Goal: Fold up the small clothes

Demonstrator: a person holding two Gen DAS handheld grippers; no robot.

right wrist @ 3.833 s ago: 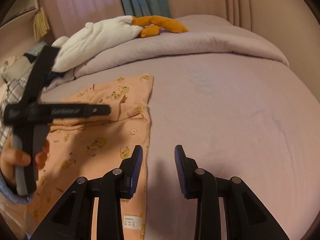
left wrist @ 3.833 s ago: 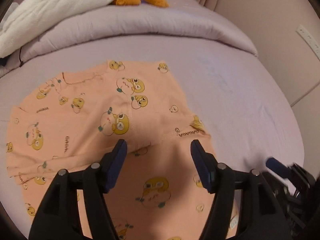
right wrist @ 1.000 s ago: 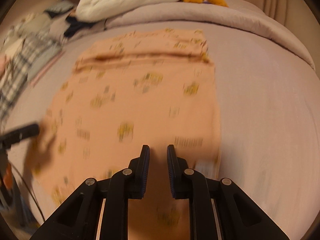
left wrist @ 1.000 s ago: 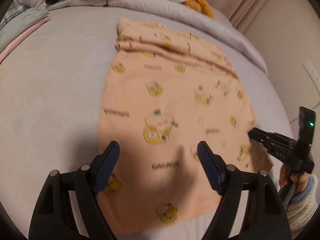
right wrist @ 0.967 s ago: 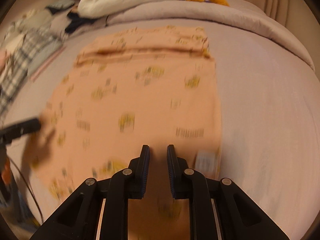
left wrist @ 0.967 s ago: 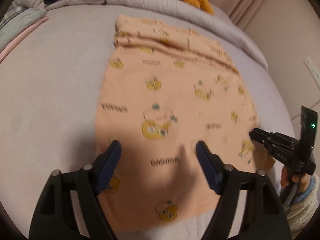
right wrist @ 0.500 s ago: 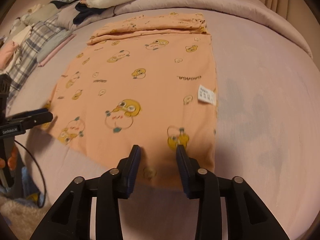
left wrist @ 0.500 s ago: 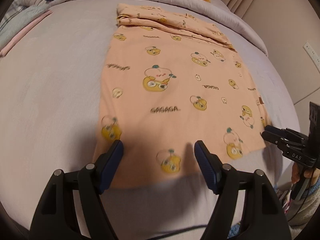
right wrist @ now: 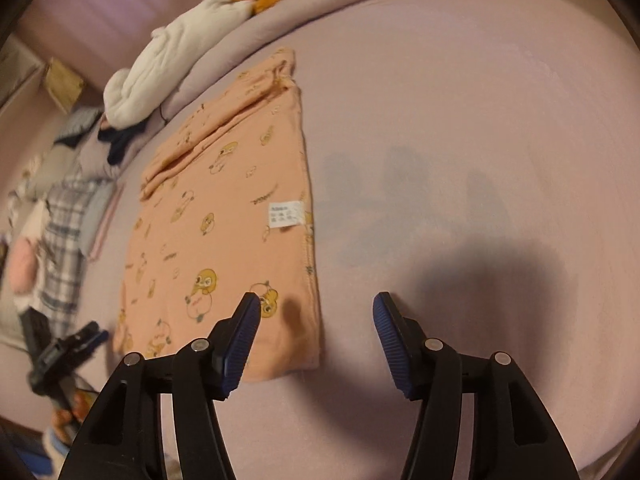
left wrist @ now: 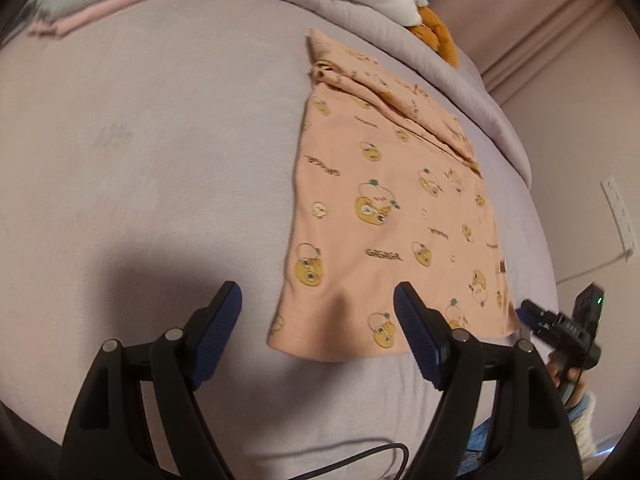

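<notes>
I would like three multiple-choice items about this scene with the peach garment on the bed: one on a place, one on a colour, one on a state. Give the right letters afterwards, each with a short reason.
1. Where is the white care label on the peach garment?
A. near its right edge in the right wrist view
B. at its far folded end
C. on the bedsheet beside it

2. What colour is the bedsheet?
A. green
B. pale lilac
C. dark blue

3. How does the garment lie?
A. crumpled in a ball
B. hanging from a gripper
C. spread flat, its far end folded over

Answers:
1. A, the label sits just inside the right edge.
2. B, the sheet around the garment is pale lilac.
3. C, it lies flat with a folded band at the far end, and neither the left gripper nor the right gripper holds it.
</notes>
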